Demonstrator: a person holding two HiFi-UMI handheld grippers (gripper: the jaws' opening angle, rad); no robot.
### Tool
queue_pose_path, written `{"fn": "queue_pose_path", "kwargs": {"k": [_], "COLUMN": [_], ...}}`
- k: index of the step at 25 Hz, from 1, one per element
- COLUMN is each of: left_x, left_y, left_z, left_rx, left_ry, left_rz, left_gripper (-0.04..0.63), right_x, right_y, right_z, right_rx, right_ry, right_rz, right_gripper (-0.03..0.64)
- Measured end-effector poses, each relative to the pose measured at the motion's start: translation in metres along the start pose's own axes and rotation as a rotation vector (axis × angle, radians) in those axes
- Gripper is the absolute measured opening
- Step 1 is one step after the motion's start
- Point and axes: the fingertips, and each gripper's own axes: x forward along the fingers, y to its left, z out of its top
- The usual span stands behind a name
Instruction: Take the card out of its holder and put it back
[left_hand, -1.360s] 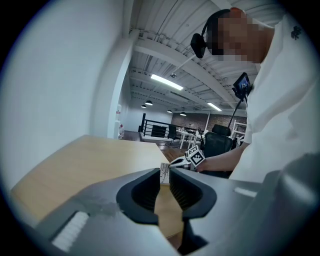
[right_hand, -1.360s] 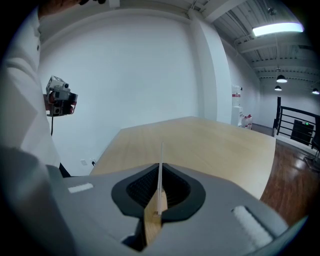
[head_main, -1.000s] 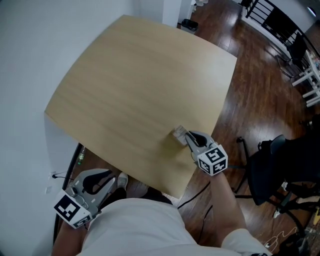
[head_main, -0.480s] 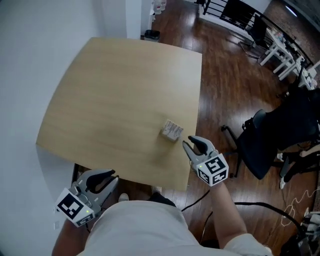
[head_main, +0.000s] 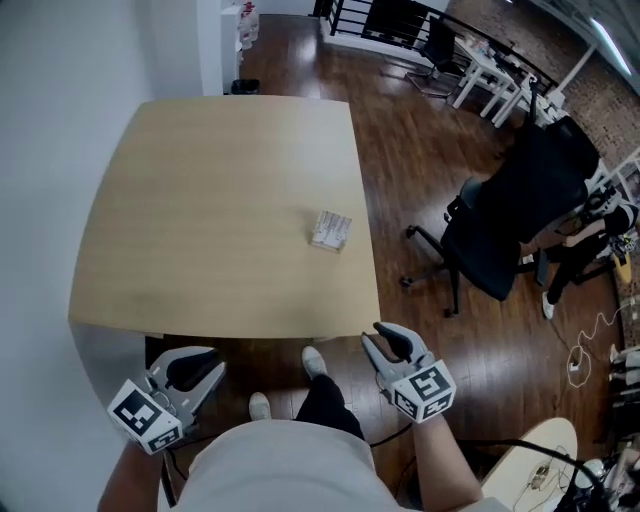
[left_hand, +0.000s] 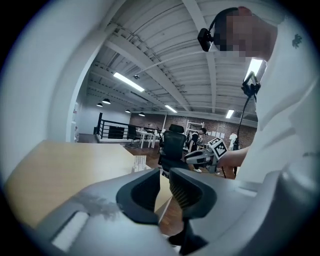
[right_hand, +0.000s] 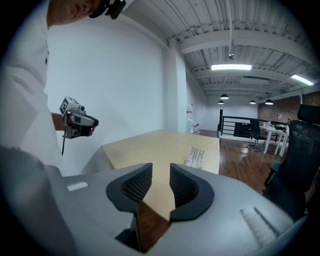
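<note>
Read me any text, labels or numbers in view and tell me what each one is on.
No text can be read here.
Card holder on the table: rows of dark print, too small to read in any view.
Cube on the left gripper: black-and-white square markers, no words or numbers.
Cube on the right gripper: the same kind of markers, no words or numbers.
</note>
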Motion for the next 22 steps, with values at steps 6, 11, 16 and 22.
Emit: {"fn": "queue_pose_path", "kwargs": {"k": [6, 11, 16, 22], "left_x": [-0.012, -0.002, 0.004, 0.017], "left_y": [-0.028, -0.064, -0.114, -0.173], "left_z": [-0.014, -0.016, -0.014, -0.027], "left_rx": [0.018, 0.045, 0.063, 0.063], "left_ry": [0.005, -0.012, -0.021, 0.004], "left_rz": [-0.052, -0.064, -0.075, -0.076], "left_gripper": [0.066, 0.066, 0.066, 0.066], "right_x": [-0.065, -0.107, -0.149, -0.200], "right_y": [0.056, 0.074, 0.089, 0.085], "right_z": [-0.013, -0.019, -0.032, -0.056], "right_rx": [0.014, -0.006, -0.017, -0.001], "right_ry": [0.003, -0.029, -0.051, -0.066], "right_rz": [-0.027, -0.023, -0.004, 0.005], "right_gripper": [0.115, 0.115, 0.114, 0.112]}}
